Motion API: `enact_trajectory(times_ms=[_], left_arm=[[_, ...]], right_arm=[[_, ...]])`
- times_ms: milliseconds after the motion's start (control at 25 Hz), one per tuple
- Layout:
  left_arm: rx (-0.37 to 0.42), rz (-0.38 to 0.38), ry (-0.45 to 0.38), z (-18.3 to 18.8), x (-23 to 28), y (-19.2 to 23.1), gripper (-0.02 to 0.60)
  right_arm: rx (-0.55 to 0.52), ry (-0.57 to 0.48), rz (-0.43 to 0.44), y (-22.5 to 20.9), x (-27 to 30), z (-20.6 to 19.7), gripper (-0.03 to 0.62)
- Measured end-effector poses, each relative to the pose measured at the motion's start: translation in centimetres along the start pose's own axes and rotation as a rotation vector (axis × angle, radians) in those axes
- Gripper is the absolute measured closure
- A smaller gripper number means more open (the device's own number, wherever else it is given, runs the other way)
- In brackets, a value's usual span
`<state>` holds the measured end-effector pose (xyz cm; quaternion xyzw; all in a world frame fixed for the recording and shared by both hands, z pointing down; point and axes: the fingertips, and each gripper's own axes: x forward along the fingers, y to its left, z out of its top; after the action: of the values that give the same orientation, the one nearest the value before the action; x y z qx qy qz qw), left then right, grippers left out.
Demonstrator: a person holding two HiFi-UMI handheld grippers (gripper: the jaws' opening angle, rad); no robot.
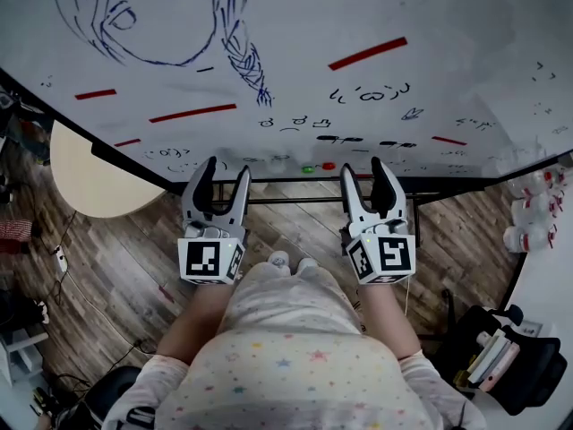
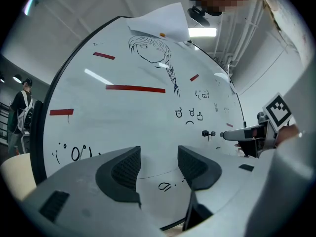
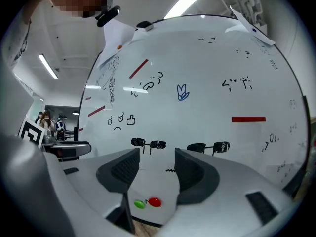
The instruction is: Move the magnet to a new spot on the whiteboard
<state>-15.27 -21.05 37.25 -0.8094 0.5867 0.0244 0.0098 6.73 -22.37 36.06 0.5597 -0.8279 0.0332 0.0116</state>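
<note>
Whiteboard, red magnet beside green magnet near its lower edge, red strips, marker drawings

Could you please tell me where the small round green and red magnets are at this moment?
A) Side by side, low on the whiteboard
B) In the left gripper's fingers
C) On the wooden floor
A: the small round green magnet and small round red magnet sit side by side low on the white whiteboard.

Whiteboard bare at frame's upper right; red magnet and green magnet occupy its lower centre edge.
</note>
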Motion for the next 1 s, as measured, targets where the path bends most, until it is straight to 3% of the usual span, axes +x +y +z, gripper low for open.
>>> enact_trajectory(times_ms=[400,1000], left_arm=[[-0.006,0.065,0.004,0.0,0.5,-0.1,0.368],[0.000,0.087,-0.007,-1.4,0.9,-1.5,0.368]], right_arm=[[-0.025,0.010,0.033,-1.1,0.9,-0.2,0.382],[-0.040,0.073,0.074,-0.4,1.1,-3.7,0.398]])
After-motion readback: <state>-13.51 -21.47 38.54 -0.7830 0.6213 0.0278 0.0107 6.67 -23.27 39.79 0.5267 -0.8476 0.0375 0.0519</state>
